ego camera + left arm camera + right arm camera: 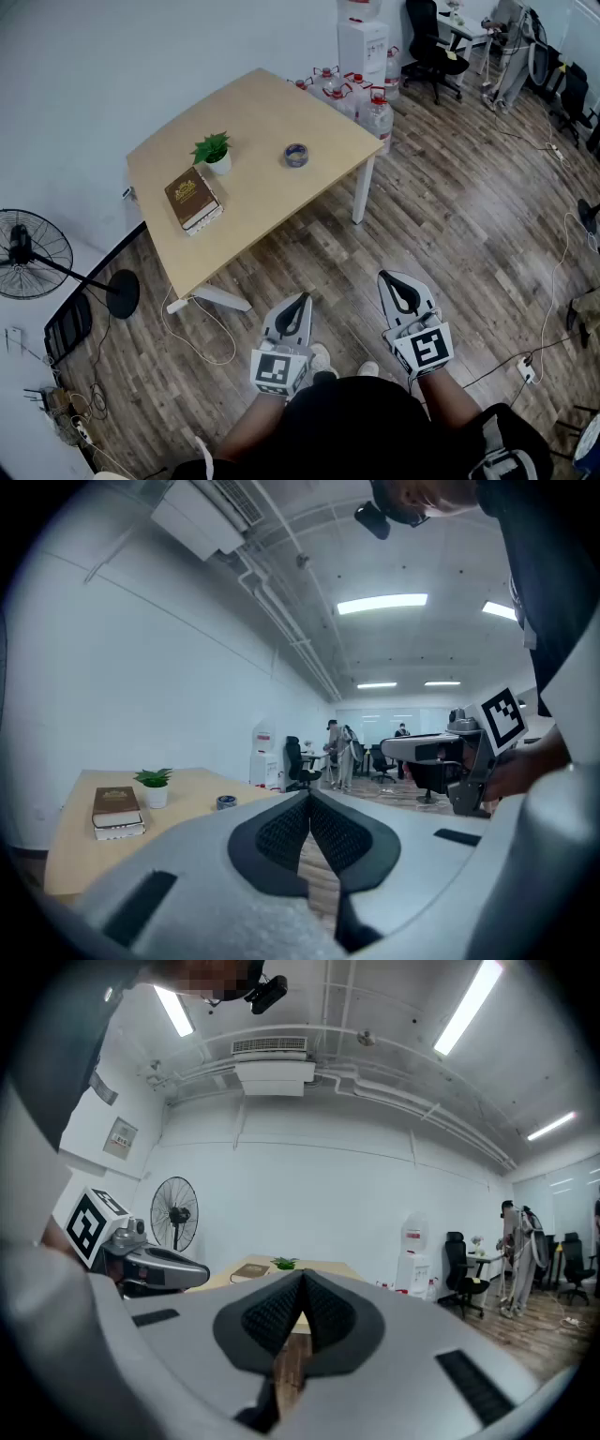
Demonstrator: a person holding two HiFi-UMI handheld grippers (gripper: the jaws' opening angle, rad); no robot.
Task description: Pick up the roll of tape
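Held low by the body, the grey two-jaw left gripper (302, 302) and the grey two-jaw right gripper (386, 281) are both pressed together, with nothing pinched. The small blue-grey roll of tape (296, 155) is seen far off on the light wooden table (272, 103), towards its right side. The approach is judged not yet begun. The table must be neared, and one gripper spread and lowered over the roll.

The fan (28, 253) is getting cut off by the left edge of my head view, and the water dispenser (362, 42) by the top edge. The book (192, 199) is showing print too small to read, and the roll of tape (296, 155) is appearing too tiny for any detail.
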